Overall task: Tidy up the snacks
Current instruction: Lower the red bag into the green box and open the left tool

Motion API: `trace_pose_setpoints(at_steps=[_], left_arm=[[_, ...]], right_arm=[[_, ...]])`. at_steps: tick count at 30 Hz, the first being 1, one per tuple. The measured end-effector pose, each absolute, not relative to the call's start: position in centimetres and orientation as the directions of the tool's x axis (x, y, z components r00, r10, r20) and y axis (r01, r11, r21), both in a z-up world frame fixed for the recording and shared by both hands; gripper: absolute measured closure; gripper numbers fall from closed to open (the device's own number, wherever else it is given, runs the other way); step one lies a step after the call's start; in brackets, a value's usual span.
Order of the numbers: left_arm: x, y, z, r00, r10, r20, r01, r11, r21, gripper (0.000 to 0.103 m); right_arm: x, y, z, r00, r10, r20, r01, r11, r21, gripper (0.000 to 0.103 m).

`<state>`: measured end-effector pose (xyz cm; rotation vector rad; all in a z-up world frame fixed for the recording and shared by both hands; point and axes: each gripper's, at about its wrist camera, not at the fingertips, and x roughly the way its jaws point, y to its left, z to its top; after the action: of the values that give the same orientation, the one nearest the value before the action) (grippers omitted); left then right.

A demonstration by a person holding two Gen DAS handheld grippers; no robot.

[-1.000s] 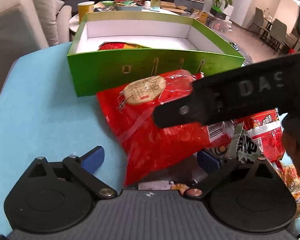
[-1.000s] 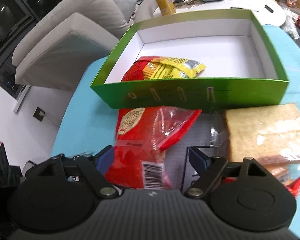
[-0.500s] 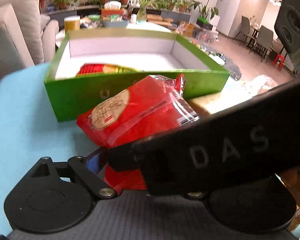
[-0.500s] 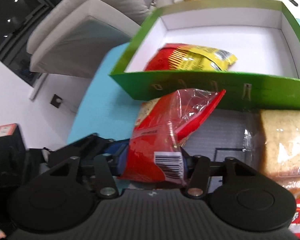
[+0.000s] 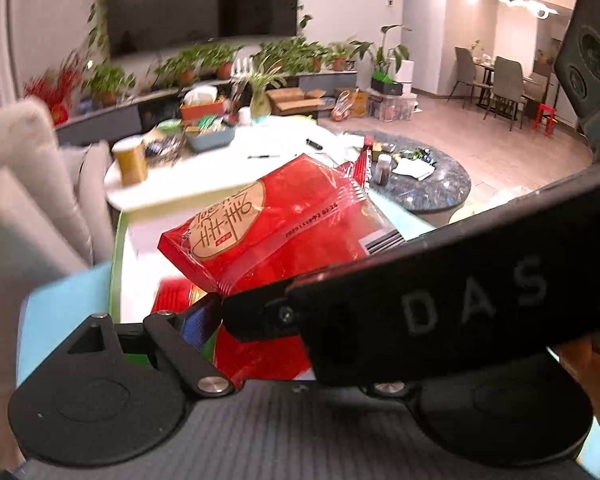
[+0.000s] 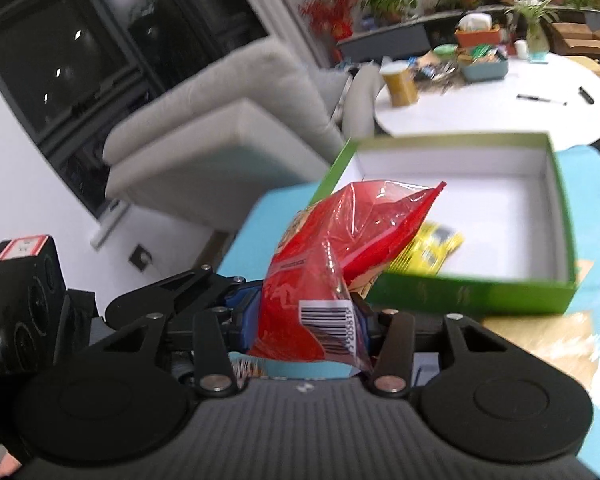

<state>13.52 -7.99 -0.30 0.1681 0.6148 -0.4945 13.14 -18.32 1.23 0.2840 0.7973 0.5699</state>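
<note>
A red snack bag (image 5: 276, 236) with a round tan label is held in the air by both grippers. My right gripper (image 6: 308, 320) is shut on the barcode end of the red bag (image 6: 332, 256). My left gripper (image 5: 260, 320) is shut on the same bag; its right finger is hidden behind the right gripper's body (image 5: 460, 308). The left gripper also shows at the left of the right wrist view (image 6: 204, 292). The green box (image 6: 564, 216) with a white inside lies ahead, with a yellow-and-red snack pack (image 6: 432, 248) in it.
The box stands on a light blue table (image 6: 252, 228). A packet of brown bread (image 6: 540, 344) lies right of my right gripper. A grey sofa (image 6: 228, 128) is at the left. A white round table (image 6: 500, 100) with clutter stands behind the box.
Both grippers closed on the red bag and lifted it off the table. It now hangs in the air in front of the green box, and both views have tilted upward.
</note>
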Motion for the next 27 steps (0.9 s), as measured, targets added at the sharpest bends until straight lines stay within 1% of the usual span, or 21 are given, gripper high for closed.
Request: trace_pose_setpoints(at_steps=[4,9,17,19,21,23,27], left_arm=[[16.1,-10.4,-0.2,0.699,-0.398,-0.595,0.513,0.858,0.029,0.018],[19.3,-12.6,-1.3,0.677,-0.401,-0.617,0.53,0.847,0.031,0.019],[21.9,-12.9,-3.3,0.634,-0.4,-0.662,0.534,0.846,0.001,0.019],[21.9,-12.4,-4.1,0.618,-0.409,-0.672,0.533,0.846,-0.026,0.019],[21.7,-12.0,-4.3,0.63,-0.387,-0.674,0.511,0.86,-0.017,0.019],[21.6,-11.5,-4.4,0.636,-0.376,-0.674,0.498,0.867,-0.014,0.019],[21.1,-10.4,-3.9,0.648,-0.363,-0.67,0.459,0.888,-0.037,0.019]], right_arm=[[15.6,-20.8,1.4,0.58,0.58,-0.572,-0.335,0.81,0.482,0.044],[18.3,-22.5,0.7,0.588,0.566,-0.578,-0.283,0.814,0.508,0.044],[21.2,-24.3,-1.5,0.579,0.58,-0.573,-0.253,0.796,0.549,0.044],[21.6,-24.6,-2.3,0.583,0.562,-0.586,-0.24,0.809,0.537,0.042],[21.6,-24.7,-2.7,0.604,0.504,-0.617,-0.204,0.846,0.492,0.035],[21.4,-24.7,-3.0,0.612,0.447,-0.653,-0.172,0.881,0.442,0.034],[20.0,-25.3,-2.2,0.642,0.452,-0.619,-0.182,0.875,0.449,0.034]])
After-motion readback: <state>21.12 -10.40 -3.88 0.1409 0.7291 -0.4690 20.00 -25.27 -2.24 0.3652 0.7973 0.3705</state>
